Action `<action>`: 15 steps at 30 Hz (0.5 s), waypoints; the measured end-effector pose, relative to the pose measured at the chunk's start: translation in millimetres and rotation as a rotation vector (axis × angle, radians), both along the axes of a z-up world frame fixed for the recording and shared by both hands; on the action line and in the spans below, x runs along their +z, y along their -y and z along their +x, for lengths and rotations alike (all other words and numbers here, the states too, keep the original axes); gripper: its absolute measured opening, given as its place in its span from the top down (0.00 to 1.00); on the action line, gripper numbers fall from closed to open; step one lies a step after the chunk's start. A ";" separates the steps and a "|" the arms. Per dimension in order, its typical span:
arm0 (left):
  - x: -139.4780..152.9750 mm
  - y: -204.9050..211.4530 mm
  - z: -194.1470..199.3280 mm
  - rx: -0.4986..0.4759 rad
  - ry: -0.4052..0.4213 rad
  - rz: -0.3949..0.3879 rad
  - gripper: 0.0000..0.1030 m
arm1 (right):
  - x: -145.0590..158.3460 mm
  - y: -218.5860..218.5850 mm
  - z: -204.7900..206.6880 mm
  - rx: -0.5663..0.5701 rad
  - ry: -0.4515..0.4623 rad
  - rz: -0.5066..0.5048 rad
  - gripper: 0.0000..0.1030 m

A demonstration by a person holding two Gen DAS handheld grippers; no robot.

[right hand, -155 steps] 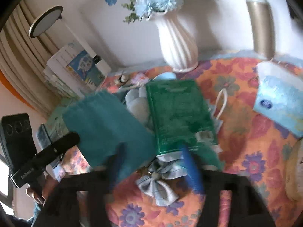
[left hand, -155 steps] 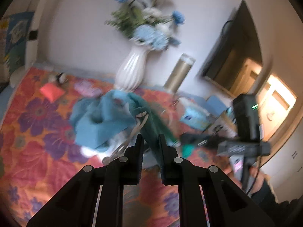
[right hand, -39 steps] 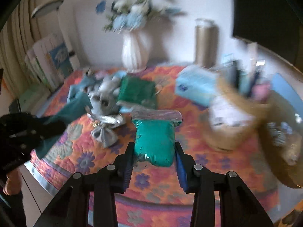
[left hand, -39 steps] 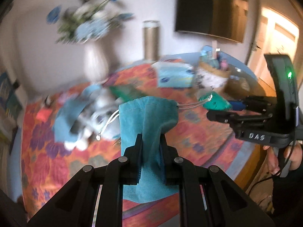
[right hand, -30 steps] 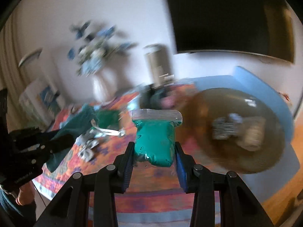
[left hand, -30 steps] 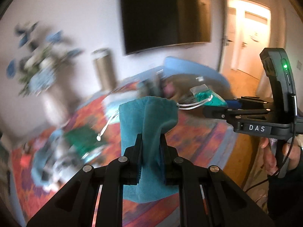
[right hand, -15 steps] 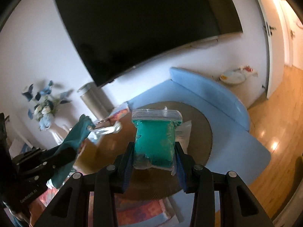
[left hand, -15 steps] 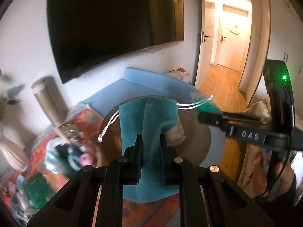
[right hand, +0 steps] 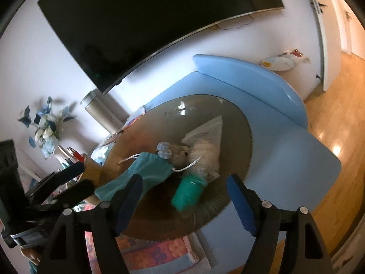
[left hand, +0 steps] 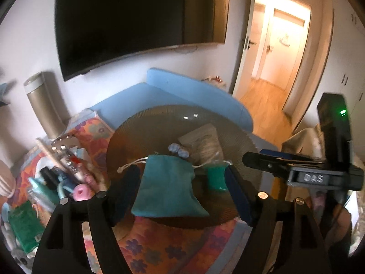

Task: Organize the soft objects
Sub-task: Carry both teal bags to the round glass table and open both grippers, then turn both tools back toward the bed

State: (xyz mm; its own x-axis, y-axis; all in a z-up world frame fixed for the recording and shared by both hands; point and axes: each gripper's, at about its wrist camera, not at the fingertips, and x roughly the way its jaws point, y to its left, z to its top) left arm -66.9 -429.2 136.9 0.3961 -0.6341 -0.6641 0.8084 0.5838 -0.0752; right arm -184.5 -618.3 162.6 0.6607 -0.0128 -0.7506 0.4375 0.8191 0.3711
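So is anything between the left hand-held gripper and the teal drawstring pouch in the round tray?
Nothing visible. The teal drawstring pouch lies in the round tray, unpinched between the opening jaws of the left hand-held gripper.

The teal drawstring pouch (left hand: 167, 187) is soft matt cloth. The green bag (right hand: 188, 193) looks like glossy clear plastic. The round tray (left hand: 141, 127) is ribbed and shiny.

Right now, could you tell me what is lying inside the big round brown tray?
In the tray: a teal drawstring pouch, a green-filled zip bag, a clear plastic bag and two small bluish pieces. Anything beneath them is covered.
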 end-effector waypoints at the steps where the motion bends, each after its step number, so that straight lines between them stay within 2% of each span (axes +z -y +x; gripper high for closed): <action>1: 2.9 -6.6 -0.1 0.002 -0.002 -0.012 0.27 | 2.0 -1.1 -3.0 -0.005 0.001 -0.007 0.27; 8: 14.8 -78.8 -3.1 0.069 -0.062 -0.111 0.27 | 20.5 -54.4 -1.0 0.113 0.030 -0.052 0.26; 11: 19.3 -127.7 -5.2 0.142 -0.056 -0.134 0.27 | 27.2 -93.0 9.8 0.179 0.020 -0.140 0.15; 15: 24.7 -194.1 -7.6 0.263 -0.003 -0.139 0.27 | 30.5 -144.3 24.9 0.290 0.039 -0.161 0.15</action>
State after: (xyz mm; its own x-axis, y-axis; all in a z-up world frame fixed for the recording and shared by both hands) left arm -74.5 -235.1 161.5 0.5567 -0.5953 -0.5794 0.6305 0.7569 -0.1718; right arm -159.6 -474.0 193.1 0.6824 0.0637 -0.7282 0.1656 0.9568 0.2389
